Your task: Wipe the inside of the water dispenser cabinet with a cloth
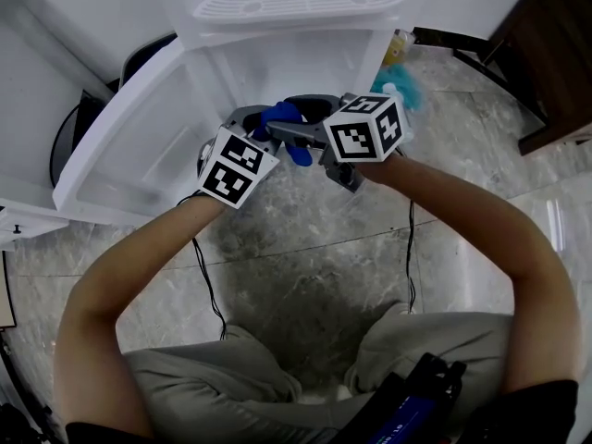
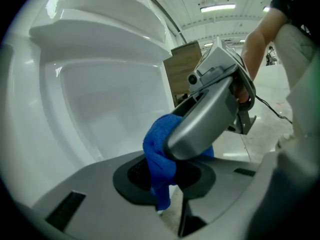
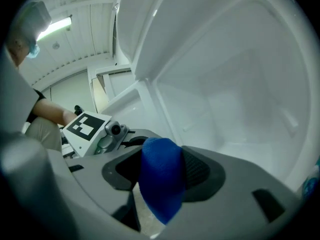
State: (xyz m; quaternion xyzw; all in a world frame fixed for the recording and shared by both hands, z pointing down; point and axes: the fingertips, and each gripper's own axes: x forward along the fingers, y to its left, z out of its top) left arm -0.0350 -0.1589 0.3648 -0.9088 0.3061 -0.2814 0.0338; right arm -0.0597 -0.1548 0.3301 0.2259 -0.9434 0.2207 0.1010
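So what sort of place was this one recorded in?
Probably an indoor hall or office-type room. There is a grey stone-look tiled floor, a white water dispenser cabinet standing open on it, and strip lights overhead.

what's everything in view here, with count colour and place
water dispenser cabinet: one, white, straight ahead, door swung open leftward
cloth: one, blue, between both grippers at the cabinet opening
fluffy thing: one, teal, right of the cabinet
furniture: one, dark brown, upper right
floor: grey stone pattern, underfoot
cables: two, black, hanging below the grippers
left gripper: one, grey, shut on the cloth
right gripper: one, grey, jaws open round the cloth
arms: two, reaching forward
trousers: one pair, khaki, bottom
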